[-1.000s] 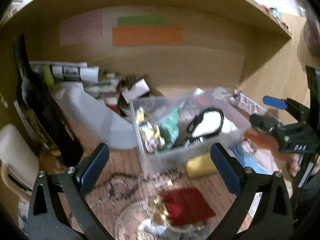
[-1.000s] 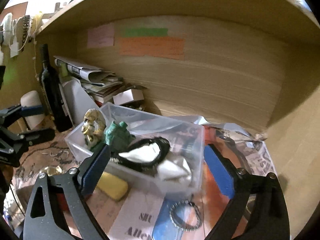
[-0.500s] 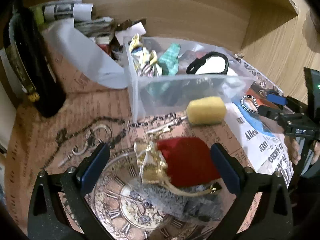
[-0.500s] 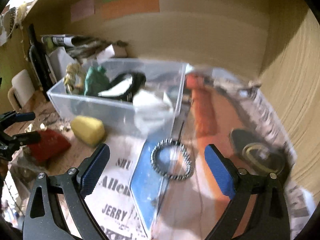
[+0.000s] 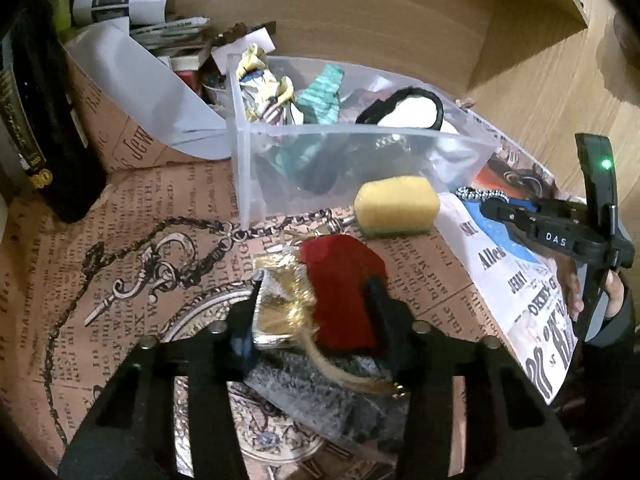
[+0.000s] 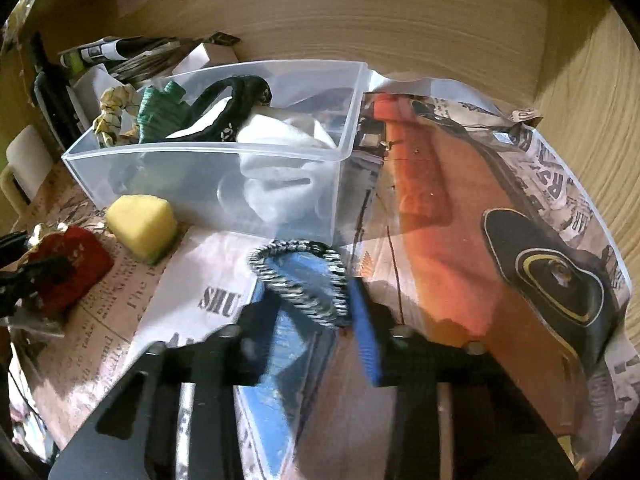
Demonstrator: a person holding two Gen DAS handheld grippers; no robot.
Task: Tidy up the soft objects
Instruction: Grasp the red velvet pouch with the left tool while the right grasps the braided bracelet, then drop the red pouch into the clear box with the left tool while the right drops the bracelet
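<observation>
My left gripper (image 5: 314, 316) is closed around a red pouch with a gold drawstring top (image 5: 340, 280), which lies on a grey fuzzy cloth (image 5: 320, 392). My right gripper (image 6: 312, 304) is closed around a black-and-white braided hair tie (image 6: 300, 280) on the paper-covered shelf. A clear plastic bin (image 5: 360, 160) (image 6: 200, 168) holds a yellow patterned scrunchie (image 5: 260, 84), a green cloth (image 5: 324, 92), a black-and-white item (image 5: 404, 108) and white cloth (image 6: 280, 136). A yellow sponge (image 5: 396, 204) (image 6: 140, 220) lies in front of the bin.
A dark bottle (image 5: 40, 120) stands at the left. Stacked papers and a white sheet (image 5: 140, 76) lie behind the bin. Wooden walls (image 6: 580, 80) close the shelf at the back and right. A cream mug (image 6: 24, 168) stands at the far left.
Both grippers have moved down and forward and gone from wide open to closed: the left on the red pouch, the right on the hair tie.
</observation>
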